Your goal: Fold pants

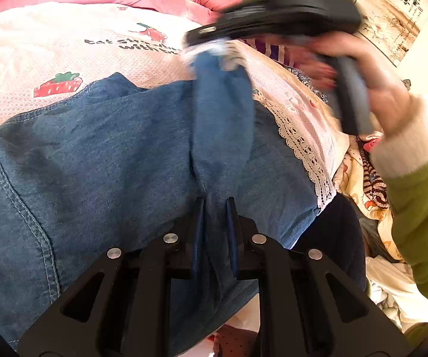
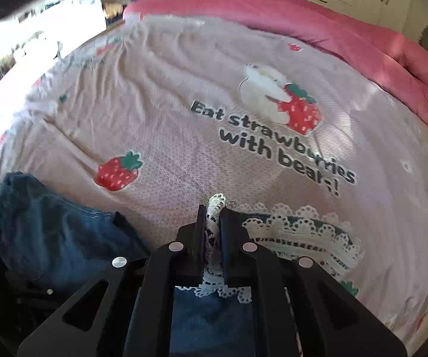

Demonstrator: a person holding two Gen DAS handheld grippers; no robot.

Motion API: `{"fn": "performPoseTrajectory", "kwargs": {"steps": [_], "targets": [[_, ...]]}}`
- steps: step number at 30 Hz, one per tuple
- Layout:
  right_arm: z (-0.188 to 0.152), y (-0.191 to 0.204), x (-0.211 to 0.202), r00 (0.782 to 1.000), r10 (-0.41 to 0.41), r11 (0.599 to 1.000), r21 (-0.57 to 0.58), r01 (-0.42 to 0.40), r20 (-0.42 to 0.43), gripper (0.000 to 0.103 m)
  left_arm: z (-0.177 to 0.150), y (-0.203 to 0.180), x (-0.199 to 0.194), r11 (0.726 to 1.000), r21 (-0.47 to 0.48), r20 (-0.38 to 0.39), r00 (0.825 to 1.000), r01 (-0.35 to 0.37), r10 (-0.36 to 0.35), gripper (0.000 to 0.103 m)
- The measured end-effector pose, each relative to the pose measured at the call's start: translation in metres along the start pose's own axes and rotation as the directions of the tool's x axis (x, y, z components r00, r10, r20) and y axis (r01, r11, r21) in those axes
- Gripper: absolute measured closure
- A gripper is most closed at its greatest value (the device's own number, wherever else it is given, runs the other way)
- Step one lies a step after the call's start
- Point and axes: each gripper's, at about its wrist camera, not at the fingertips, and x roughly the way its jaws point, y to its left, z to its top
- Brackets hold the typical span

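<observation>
Blue denim pants (image 1: 110, 148) with a white lace hem (image 1: 300, 145) lie across the bed. My left gripper (image 1: 215, 208) is shut on a raised fold of the denim near the bottom of the left wrist view. From that fold a strip of denim rises to my right gripper (image 1: 205, 43), blurred at the top and held by a person's hand (image 1: 374, 89). In the right wrist view the right gripper (image 2: 214, 211) is shut on the lace hem (image 2: 216, 202), with denim (image 2: 211, 318) hanging under it. More of the pants (image 2: 59, 232) lie bunched at the left.
The bed sheet (image 2: 160, 113) is pale pink with strawberries and printed words. A pink quilt (image 2: 318, 26) is heaped along its far side. Mixed clothes (image 1: 374, 184) lie piled to the right of the bed. A green sleeve (image 1: 422, 208) fills the right edge.
</observation>
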Motion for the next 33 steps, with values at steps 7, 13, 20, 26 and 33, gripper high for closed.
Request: {"fn": "performPoseTrajectory", "kwargs": {"steps": [7,13,20,26,33], "targets": [[-0.091,-0.061,-0.089,0.985,0.020,0.960,0.270,-0.067,0.172,0.095,-0.005,-0.015,0.000,0.996,0.089,0.012,1.000,-0.009,0.008,0.095],[-0.151,-0.077,-0.097,0.981,0.030,0.915,0.389,-0.104,0.193,0.095,-0.012,-0.039,0.001,0.975,0.214,0.020,0.998,-0.060,0.057,0.097],[-0.185,-0.071,-0.106,0.978,0.047,0.903,0.410,-0.129,0.205,0.095,-0.017,-0.058,-0.019,0.953,0.287,0.049,0.995,-0.093,0.082,0.103],[-0.212,-0.064,-0.099,0.992,0.060,0.904,0.414,-0.102,0.111,0.095,-0.031,-0.071,-0.016,0.903,0.396,0.039,0.986,-0.165,0.163,0.103],[-0.229,-0.060,-0.103,0.996,0.071,0.903,0.419,-0.090,0.062,0.083,-0.038,-0.073,-0.010,0.890,0.422,0.020,0.984,-0.170,0.179,0.089]]}}
